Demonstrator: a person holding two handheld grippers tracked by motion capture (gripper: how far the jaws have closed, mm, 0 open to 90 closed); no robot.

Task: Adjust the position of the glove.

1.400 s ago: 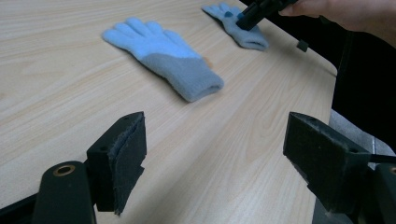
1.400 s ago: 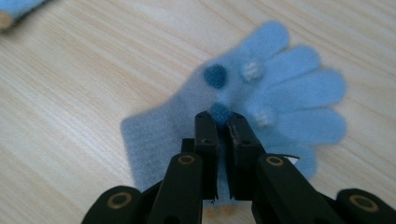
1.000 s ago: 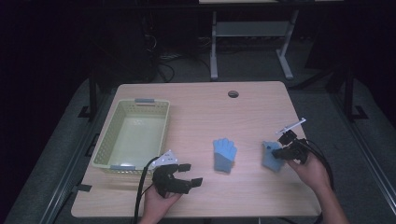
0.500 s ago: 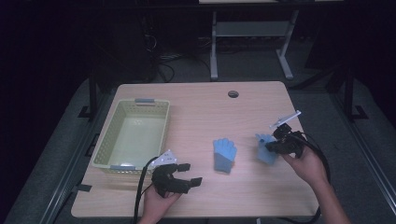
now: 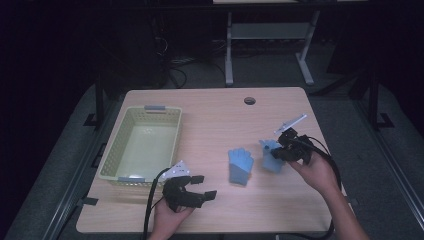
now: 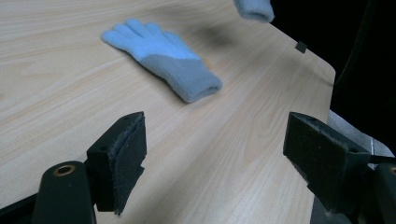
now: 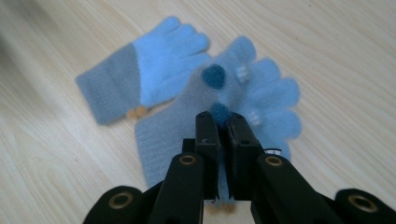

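Step in hand looks like the carry phase of a pick: right gripper (image 5: 278, 150) has its jaws pinched tight on a light-blue knitted glove with a grey cuff and dark-blue dots (image 7: 224, 100), gripping it mid-body; in the high view that glove (image 5: 271, 156) hangs from the jaws over the right half of the light wooden desk (image 5: 220, 115), apparently clear of the surface; second light-blue knitted glove with grey cuff (image 5: 240, 166) lies flat mid-desk, just beside the held one, untouched; left gripper (image 5: 201, 188) sits near the front desk edge with jaws spread wide and nothing between them, pointing toward the flat glove (image 6: 161, 56); pale-green plastic lattice basket (image 5: 122, 145) stands at the desk's left side, apparently empty; likely destination, judging by layout; next move calls for carrying the held glove leftward over the flat one without snagging it, then clearing the basket rim before release; left gripper is well placed to take the flat glove.
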